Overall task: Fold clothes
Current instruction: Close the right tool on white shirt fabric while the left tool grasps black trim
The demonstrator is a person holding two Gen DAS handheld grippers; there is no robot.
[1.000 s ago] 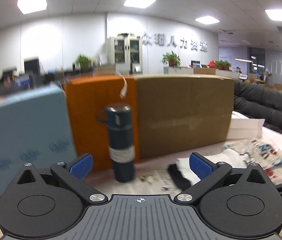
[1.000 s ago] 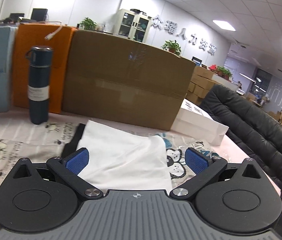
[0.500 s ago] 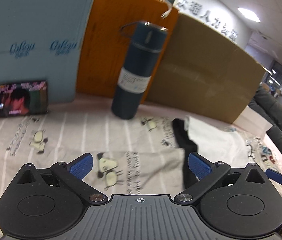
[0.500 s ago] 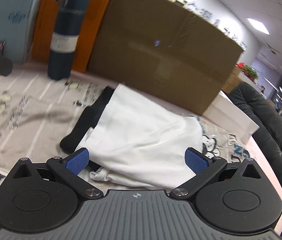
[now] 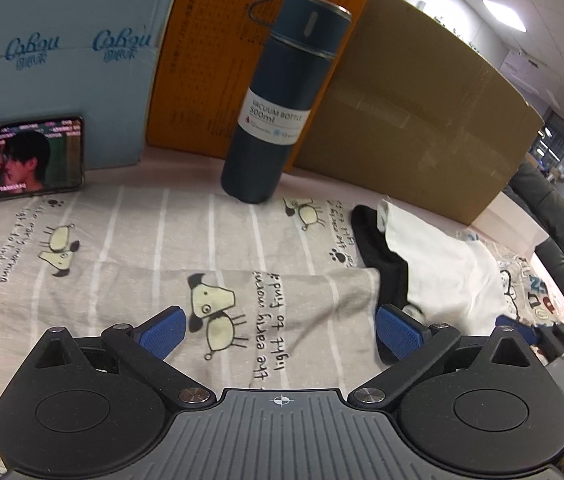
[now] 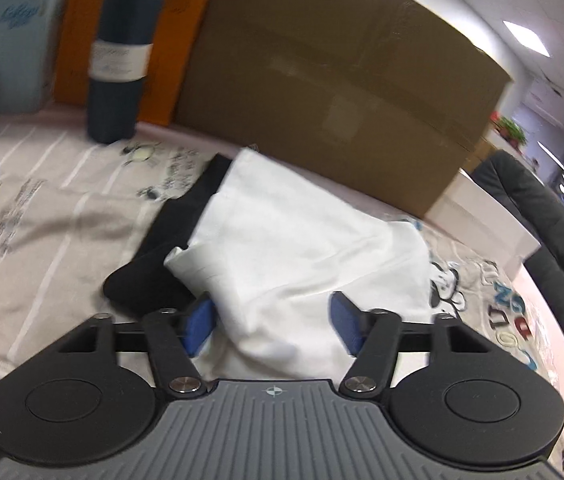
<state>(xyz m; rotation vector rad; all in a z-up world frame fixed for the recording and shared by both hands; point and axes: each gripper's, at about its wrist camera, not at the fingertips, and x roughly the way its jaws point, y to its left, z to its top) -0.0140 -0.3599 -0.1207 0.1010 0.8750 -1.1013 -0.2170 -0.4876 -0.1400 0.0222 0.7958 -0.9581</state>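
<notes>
Now lower, right tool [image 6: 272, 326] is closing around white garment [image 6: 306, 240]; left tool [image 5: 280, 330] wide.

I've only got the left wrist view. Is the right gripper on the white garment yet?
Observer: In the right wrist view, the right gripper has the near edge of the white garment between its fingers. Its jaws are closing but not yet pinching.
Operator: Is the cloth flat there?
Observer: No. Its near-left corner is doubled over with the hem showing, and it lies on the black garment.
Operator: Anything new in the background?
Observer: A potted plant with red flowers, past the right end of the cardboard box.
</notes>
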